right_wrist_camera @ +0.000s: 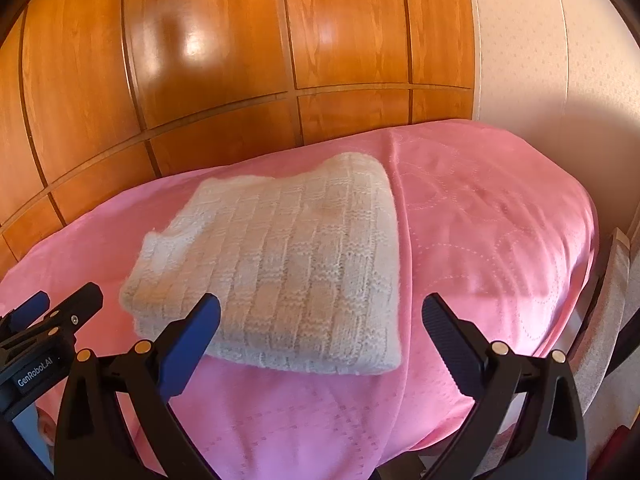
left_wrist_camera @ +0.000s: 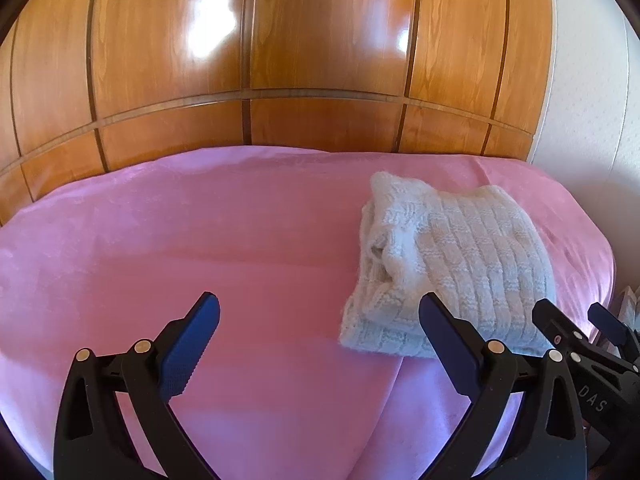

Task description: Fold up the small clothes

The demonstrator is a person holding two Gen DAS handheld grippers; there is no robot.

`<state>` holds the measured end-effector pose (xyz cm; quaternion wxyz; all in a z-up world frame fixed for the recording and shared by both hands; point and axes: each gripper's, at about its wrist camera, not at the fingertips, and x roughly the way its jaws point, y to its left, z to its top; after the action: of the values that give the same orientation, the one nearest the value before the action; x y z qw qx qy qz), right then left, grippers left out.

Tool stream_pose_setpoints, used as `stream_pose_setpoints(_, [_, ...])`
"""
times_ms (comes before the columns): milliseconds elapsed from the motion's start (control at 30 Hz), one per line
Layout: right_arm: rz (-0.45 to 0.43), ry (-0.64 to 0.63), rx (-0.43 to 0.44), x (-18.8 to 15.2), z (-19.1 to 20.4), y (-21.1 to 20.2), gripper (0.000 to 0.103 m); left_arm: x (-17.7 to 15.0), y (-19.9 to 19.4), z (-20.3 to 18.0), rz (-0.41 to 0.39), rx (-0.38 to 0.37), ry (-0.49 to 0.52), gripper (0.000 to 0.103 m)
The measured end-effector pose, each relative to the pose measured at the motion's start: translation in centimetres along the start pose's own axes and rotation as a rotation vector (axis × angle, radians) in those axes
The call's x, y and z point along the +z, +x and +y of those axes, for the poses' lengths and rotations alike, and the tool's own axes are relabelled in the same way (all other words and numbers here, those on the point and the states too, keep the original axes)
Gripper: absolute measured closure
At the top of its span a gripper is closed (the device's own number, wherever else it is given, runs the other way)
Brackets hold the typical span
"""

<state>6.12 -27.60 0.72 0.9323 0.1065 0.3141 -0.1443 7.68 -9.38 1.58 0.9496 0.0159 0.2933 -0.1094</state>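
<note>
The left gripper (left_wrist_camera: 319, 312) is hovering with its jaws spread wide and nothing between them, its blue pads (left_wrist_camera: 188, 350) angling downward just short of the folded white knit garment (left_wrist_camera: 460, 264). The right gripper (right_wrist_camera: 321, 314) is likewise gaping wide and gripping nothing, pointing down over the garment's near edge. Relative to the garment, the left gripper is sitting to its left and the right gripper toward its right, close beside each other.

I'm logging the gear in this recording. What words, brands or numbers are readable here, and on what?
"DAS": white letters on the black body of the right gripper, cut off by the frame edge.
"GenRobot.AI": white label on the body of the left gripper.
Nothing readable on the white knitted garment or the pink bedspread.
</note>
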Motion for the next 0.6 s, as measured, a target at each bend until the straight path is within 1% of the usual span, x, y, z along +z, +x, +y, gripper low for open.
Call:
stream_pose_setpoints(300, [-0.015, -0.011, -0.001, -0.02, 0.21, -0.19, 0.002, 0.04, -0.06, 0.08, 0.004, 0.007, -0.003, 0.004])
stream_pose_setpoints(500, [-0.007, -0.009, 0.005, -0.09, 0.28, -0.11, 0.002, 0.02, -0.34, 0.01, -0.007, 0.012, -0.003, 0.004])
stream_pose_setpoints(600, [-0.018, -0.011, 0.002, 0.04, 0.29, -0.37, 0.002, 0.07, -0.51, 0.08, -0.013, 0.011, -0.002, 0.004])
